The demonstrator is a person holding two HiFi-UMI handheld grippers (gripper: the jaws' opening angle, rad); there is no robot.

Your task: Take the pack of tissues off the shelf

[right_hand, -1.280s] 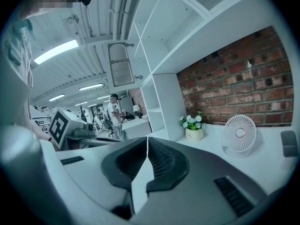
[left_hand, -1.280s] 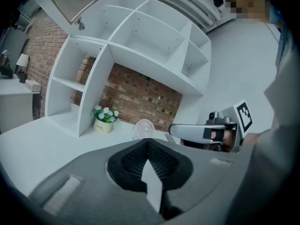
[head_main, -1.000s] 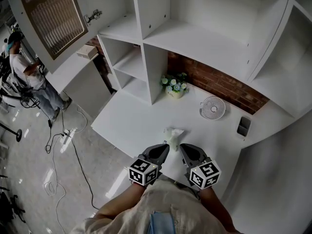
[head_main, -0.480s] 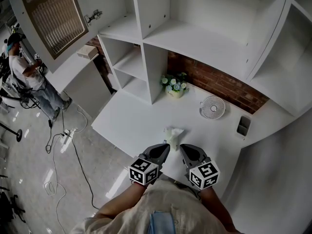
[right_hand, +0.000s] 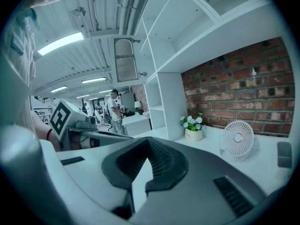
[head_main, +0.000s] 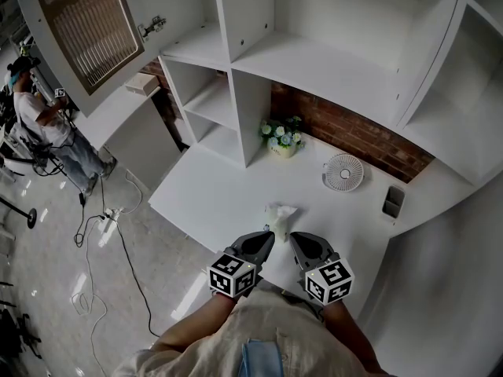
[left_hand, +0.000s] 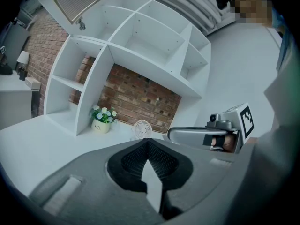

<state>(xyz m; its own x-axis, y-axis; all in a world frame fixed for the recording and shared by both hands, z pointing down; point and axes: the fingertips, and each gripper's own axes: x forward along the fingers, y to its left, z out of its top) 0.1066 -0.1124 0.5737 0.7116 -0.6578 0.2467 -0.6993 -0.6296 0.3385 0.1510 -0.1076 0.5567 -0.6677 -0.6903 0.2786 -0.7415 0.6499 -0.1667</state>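
- The left gripper (head_main: pixel 265 238) and the right gripper (head_main: pixel 298 239) hang side by side at the near edge of the white surface (head_main: pixel 212 203), both aimed toward the shelves.
- The left gripper's fingers are pressed together with nothing between them. The right gripper's fingers are likewise closed on nothing.
- The pack of tissues (head_main: pixel 279 213) lies on the surface just ahead of the two grippers, about midway between them, with a crumpled tissue standing up from its top. Whether either gripper touches it cannot be told.
- Farther on, a small white fan (head_main: pixel 343 173) stands to the right, with a dark flat object (head_main: pixel 393 203) beyond it near the side wall.
- A pot of flowers (head_main: pixel 281 140) stands beside an upright panel of the white shelf unit (head_main: pixel 314 61), in front of the brick wall (head_main: pixel 354 136).
- Far left, a person (head_main: pixel 39 116) stands on the floor (head_main: pixel 47 250).
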